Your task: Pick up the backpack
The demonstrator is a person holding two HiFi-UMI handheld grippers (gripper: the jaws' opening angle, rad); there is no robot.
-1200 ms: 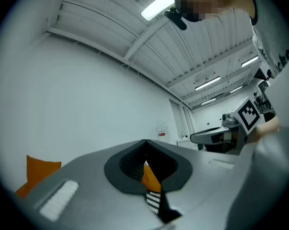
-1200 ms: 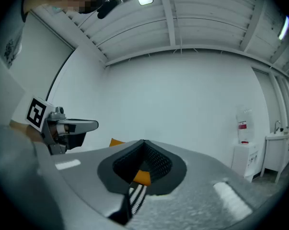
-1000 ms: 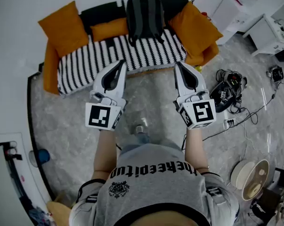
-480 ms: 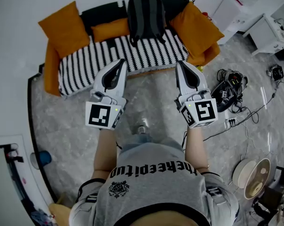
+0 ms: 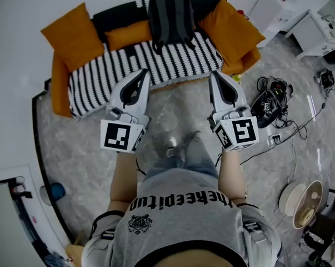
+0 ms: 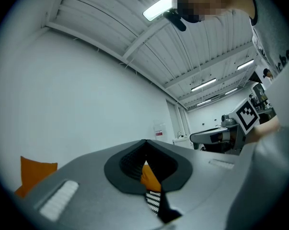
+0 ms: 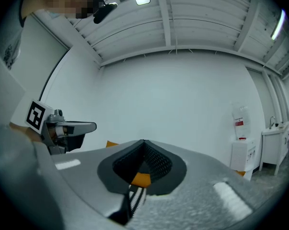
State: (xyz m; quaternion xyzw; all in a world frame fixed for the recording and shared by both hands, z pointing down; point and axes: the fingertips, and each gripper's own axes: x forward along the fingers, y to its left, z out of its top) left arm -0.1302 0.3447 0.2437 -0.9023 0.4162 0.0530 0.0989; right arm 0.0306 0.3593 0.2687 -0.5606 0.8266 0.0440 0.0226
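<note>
A dark grey and black backpack (image 5: 170,18) stands upright against the back of a sofa with a black-and-white striped cover (image 5: 117,65). Both grippers are held out level before the sofa's front edge, well short of the backpack. My left gripper (image 5: 143,73) points at the striped seat, left of the backpack. Its jaws meet with nothing between them (image 6: 145,143). My right gripper (image 5: 214,74) is at the seat's right end, also shut and empty (image 7: 143,143). Through each pair of jaws only an orange cushion and stripes show.
Orange cushions (image 5: 73,33) (image 5: 229,29) flank the backpack. White cabinets (image 5: 314,29) stand at the back right. A black device with tangled cables (image 5: 270,104) lies on the marble floor on the right, and a round fan-like thing (image 5: 303,204) is nearer. The person's leg (image 5: 184,152) is between the grippers.
The person's leg has swung forward between the grippers, and the view has shifted slightly toward the sofa. Both grippers stay shut and empty.
</note>
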